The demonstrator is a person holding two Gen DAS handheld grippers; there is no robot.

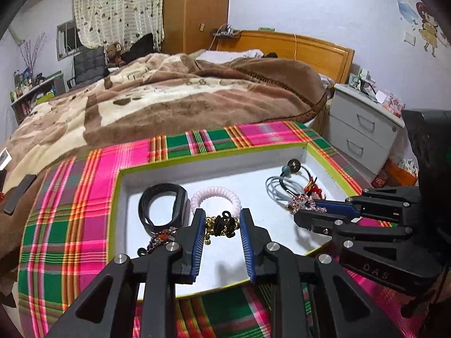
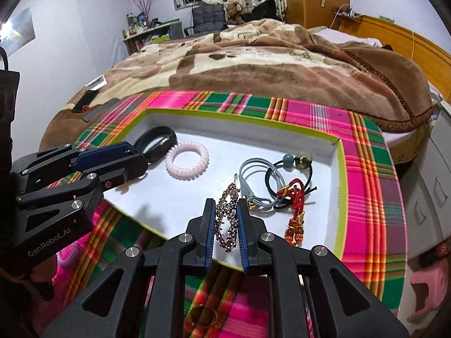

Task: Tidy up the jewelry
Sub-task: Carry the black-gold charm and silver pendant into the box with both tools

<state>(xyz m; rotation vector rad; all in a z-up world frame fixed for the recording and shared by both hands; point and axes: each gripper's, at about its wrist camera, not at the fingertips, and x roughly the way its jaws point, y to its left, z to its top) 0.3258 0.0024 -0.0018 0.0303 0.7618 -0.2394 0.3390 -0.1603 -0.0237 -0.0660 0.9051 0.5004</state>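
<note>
A white tray [image 1: 225,264] with a green rim lies on plaid cloth. My left gripper [image 1: 222,214] hangs over its near left part, shut on a black hair tie with gold bells [image 1: 222,225]; dark red beads [image 1: 159,239] dangle beside its left finger. My right gripper [image 2: 225,202] is shut on a rhinestone hair clip [image 2: 227,219] over the tray's near edge. In the tray lie a black band [image 2: 155,140], a pink spiral tie [image 2: 187,160], a grey tie [image 2: 253,180], a black tie with a teal bead [image 2: 289,158] and a red knotted cord [image 2: 294,205]. In the right wrist view the left gripper [image 2: 139,157] hides its load.
The plaid cloth [image 2: 369,169] lies on the bed's corner, with a brown blanket [image 1: 183,93] behind it. A gold ring [image 2: 203,317] lies on the cloth under my right gripper. A white nightstand [image 1: 363,129] stands to the right. Flat dark items [image 2: 84,101] rest on the blanket at left.
</note>
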